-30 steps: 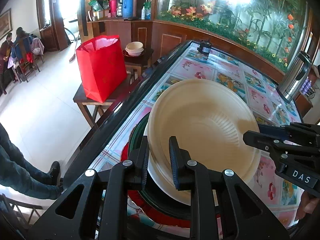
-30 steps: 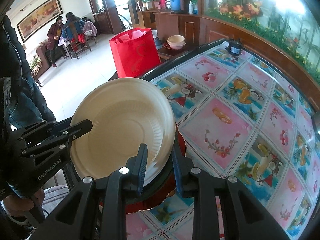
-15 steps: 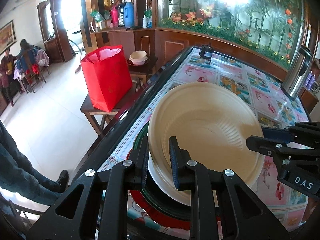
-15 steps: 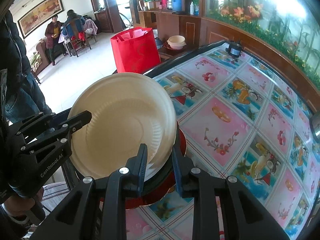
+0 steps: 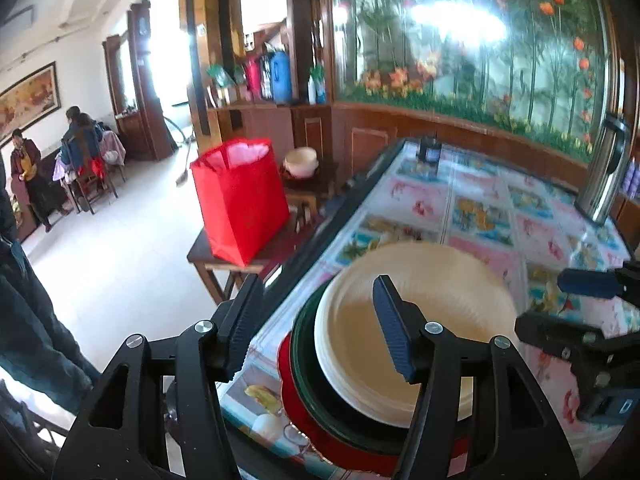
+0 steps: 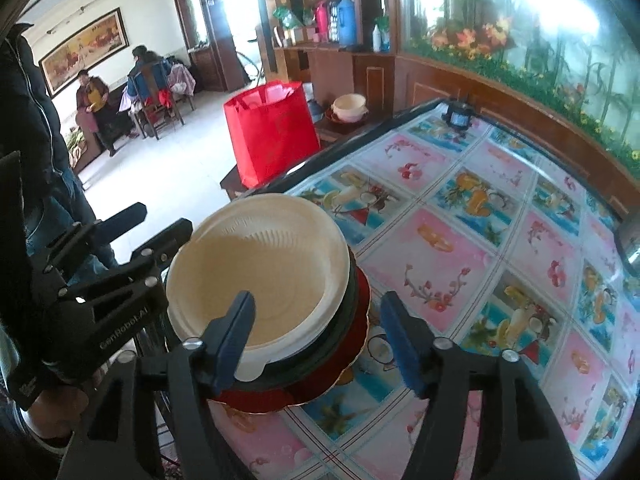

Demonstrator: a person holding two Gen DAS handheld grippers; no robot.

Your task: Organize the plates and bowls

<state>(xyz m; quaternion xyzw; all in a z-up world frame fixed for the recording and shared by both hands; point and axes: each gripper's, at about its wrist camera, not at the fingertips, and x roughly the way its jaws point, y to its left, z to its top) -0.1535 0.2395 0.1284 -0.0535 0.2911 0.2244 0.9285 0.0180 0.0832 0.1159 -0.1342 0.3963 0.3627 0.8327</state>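
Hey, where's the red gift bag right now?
The red gift bag stands on a low wooden side table off the left edge of the dining table, just left of a cream bowl, upper middle in both wrist views.

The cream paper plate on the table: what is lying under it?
Under the cream paper plate lies a white plate, then a dark green plate, then a red plate on the table. Only their rims show; anything between them is covered.

Two wrist views, close above, sharing plate stack [image 5: 420, 340]
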